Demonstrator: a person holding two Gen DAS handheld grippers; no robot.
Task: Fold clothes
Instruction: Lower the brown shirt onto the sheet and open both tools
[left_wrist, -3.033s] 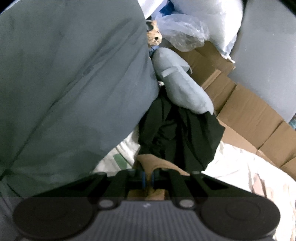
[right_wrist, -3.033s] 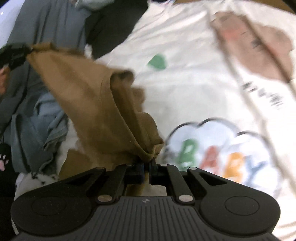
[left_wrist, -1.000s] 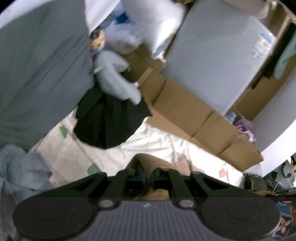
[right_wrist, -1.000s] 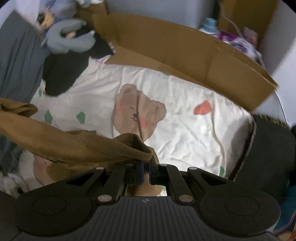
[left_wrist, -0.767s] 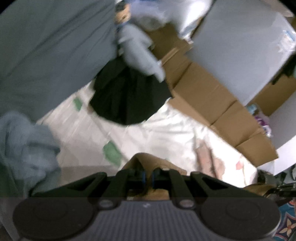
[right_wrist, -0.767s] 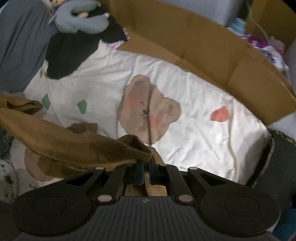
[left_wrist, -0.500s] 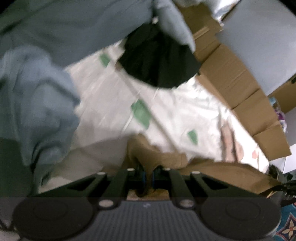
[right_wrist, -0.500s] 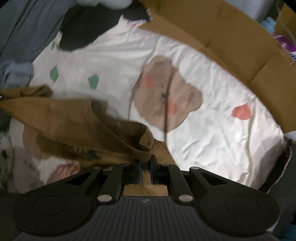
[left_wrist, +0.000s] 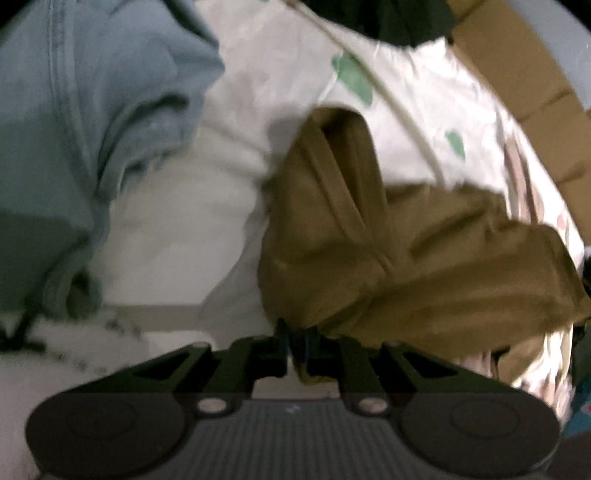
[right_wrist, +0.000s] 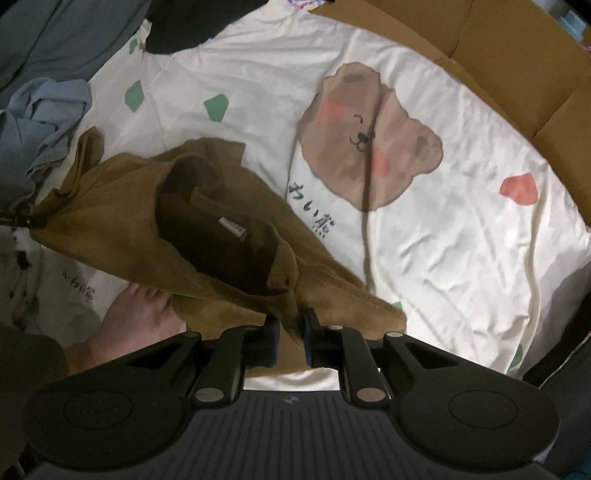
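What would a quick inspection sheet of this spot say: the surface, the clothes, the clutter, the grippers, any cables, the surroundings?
Surface: cream sheet printed with a bear, green patches and a red one, creased.
Job's things: brown garment, crumpled on the sheet, neck opening with its label facing up.
Clutter: light blue garment bunched beside it; black cloth at the far edge.
Grippers: left gripper nearly closed with brown fabric between its jaws; right gripper has just been opening, a fold of the garment in the gap.
Cables: nothing seen.
Surroundings: cardboard wall along the far side; a bare foot on the sheet.
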